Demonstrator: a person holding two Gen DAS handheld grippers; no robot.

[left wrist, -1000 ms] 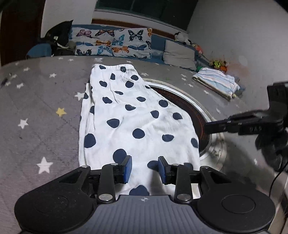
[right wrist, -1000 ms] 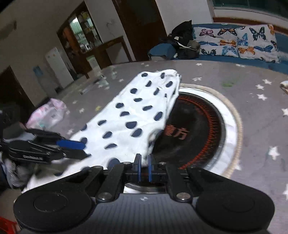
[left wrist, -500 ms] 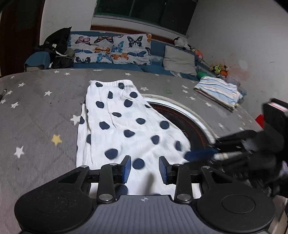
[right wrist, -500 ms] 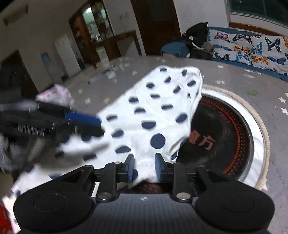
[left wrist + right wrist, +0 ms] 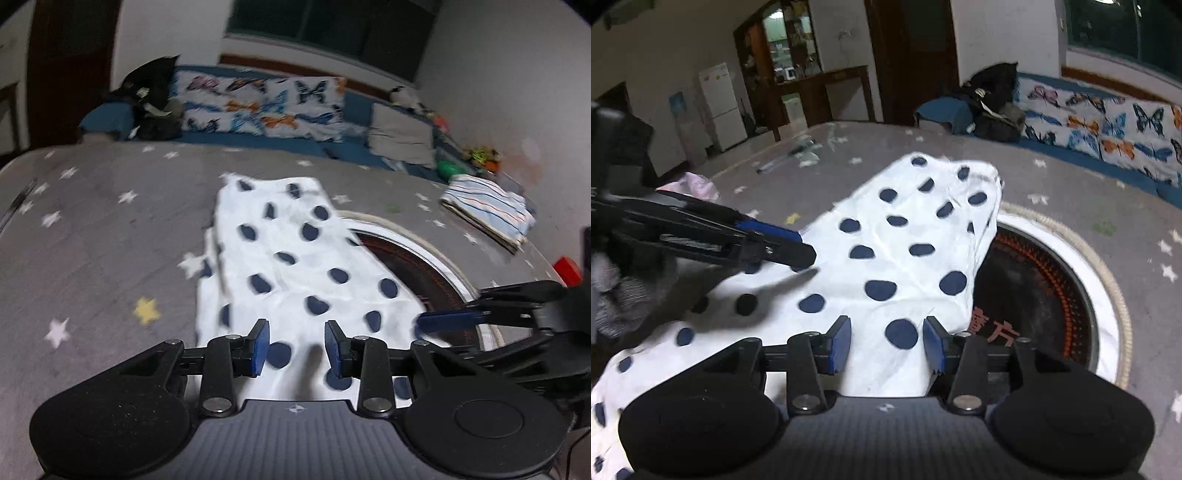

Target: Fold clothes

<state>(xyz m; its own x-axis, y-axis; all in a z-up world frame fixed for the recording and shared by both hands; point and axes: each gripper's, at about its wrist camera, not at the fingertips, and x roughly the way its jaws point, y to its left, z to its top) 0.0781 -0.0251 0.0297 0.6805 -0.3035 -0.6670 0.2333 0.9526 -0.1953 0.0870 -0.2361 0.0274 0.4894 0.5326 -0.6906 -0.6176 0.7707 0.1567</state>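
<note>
Right hand-held gripper [image 5: 886, 341] has just sprung wide like the left hand-held gripper [image 5: 296, 345] (both empty), poised above the polka-dot garment [image 5: 295, 258] for a fold.

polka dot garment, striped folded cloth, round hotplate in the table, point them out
polka dot garment [image 5: 295, 266]: left wrist view, middle of the white cloth.
striped folded cloth [image 5: 487, 205]: left wrist view, top layer.
round hotplate [image 5: 1034, 295]: right wrist view, dark centre.

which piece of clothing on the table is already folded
The striped blue-and-white one at the table's far right edge: a neat folded stack. The polka-dot garment lies spread out flat.
</note>
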